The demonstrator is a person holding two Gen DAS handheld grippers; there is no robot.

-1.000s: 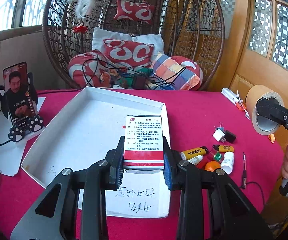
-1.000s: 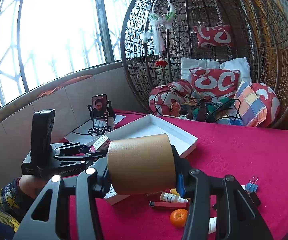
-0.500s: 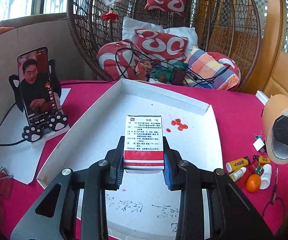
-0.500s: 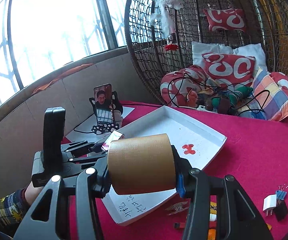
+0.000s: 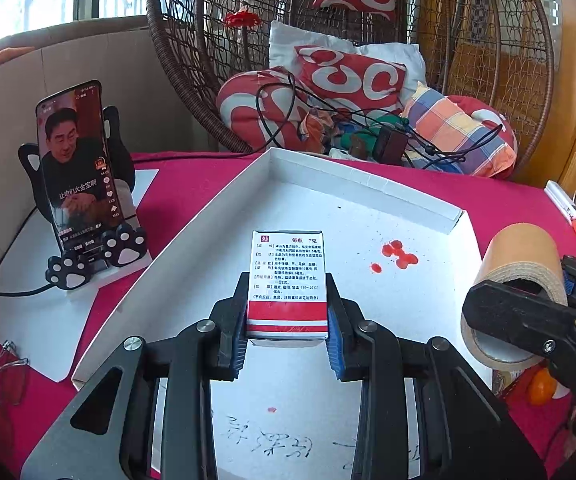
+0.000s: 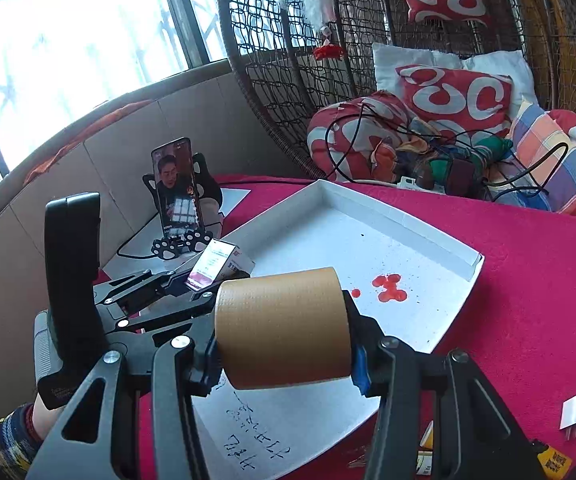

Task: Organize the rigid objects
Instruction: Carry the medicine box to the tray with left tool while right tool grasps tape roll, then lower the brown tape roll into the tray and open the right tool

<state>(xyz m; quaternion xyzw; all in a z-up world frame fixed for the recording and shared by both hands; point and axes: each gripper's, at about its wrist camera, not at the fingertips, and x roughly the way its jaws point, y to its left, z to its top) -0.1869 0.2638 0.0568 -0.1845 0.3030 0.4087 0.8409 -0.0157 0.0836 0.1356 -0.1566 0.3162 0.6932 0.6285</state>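
Observation:
My left gripper [image 5: 286, 320] is shut on a small white and red medicine box [image 5: 286, 280], held above the near half of a shallow white cardboard tray [image 5: 363, 190]. The same medicine box [image 6: 214, 262] shows in the right wrist view, clamped in the left gripper [image 6: 204, 276] over the tray's left side. My right gripper [image 6: 284, 354] is shut on a wide roll of brown tape [image 6: 282, 324], above the white tray [image 6: 399, 220] near its front. In the left wrist view the brown tape roll [image 5: 517, 280] hangs at the tray's right edge.
A phone [image 5: 76, 164] on a paw-shaped stand sits left of the tray on white paper. Small bottles and an orange ball [image 5: 541, 386] lie right of the tray. Binder clips and a white plug [image 6: 575, 408] rest on the red cloth. A wicker hanging chair with cushions [image 5: 351, 76] stands behind the table.
Both grippers have moved forward and down over the tray with their loads. The tray and the phone look nearer and larger. The tape roll has come in beside the tray's right edge.

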